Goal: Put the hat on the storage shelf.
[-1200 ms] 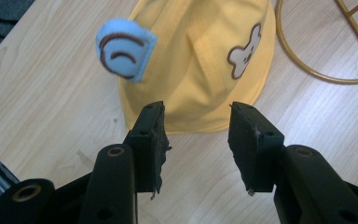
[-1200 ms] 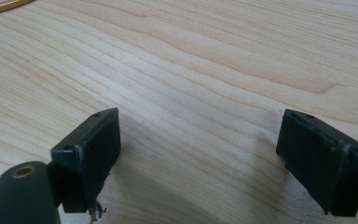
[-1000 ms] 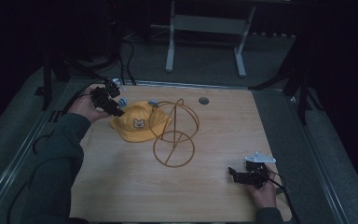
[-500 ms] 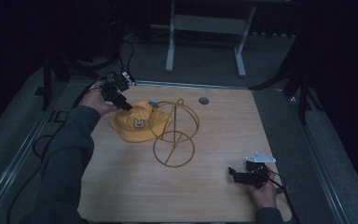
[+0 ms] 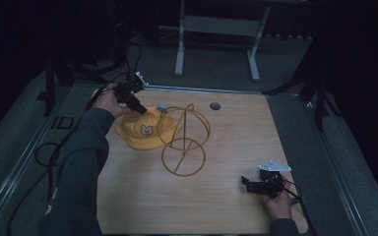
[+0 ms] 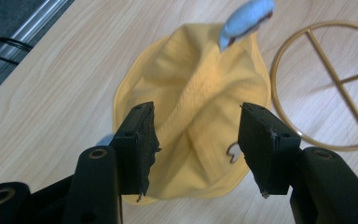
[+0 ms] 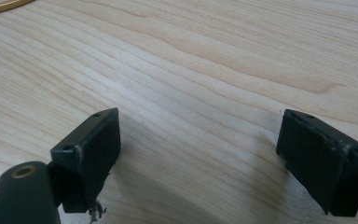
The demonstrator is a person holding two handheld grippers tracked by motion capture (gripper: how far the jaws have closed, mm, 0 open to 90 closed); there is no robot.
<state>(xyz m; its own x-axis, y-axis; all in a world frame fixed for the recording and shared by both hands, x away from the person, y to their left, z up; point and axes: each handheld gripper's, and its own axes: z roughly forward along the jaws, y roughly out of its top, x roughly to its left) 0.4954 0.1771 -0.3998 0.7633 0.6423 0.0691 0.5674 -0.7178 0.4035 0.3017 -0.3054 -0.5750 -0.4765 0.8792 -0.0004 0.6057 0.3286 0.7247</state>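
Observation:
A yellow cap (image 5: 145,129) with a small bear face lies on the wooden table (image 5: 226,147), left of centre, against a gold wire stand (image 5: 184,142). My left gripper (image 5: 139,108) hovers over the cap's back edge. In the left gripper view the cap (image 6: 200,107) lies below that gripper (image 6: 196,140), whose jaws stand open and apart from the fabric. A light blue tag (image 6: 244,21) sticks out at the cap's far side. My right gripper (image 5: 246,184) rests low near the table's front right, open, with bare wood (image 7: 200,93) between its jaws (image 7: 198,154).
The wire stand's round base ring (image 6: 328,88) lies just right of the cap. A small dark round hole (image 5: 215,105) sits near the table's far edge. A metal rail (image 5: 24,147) runs along the left side, with black cables (image 5: 44,152) on the floor beside it.
My left hand and gripper have swung from the table's far left corner rightward, over the cap's back edge. The right gripper has stayed in place.

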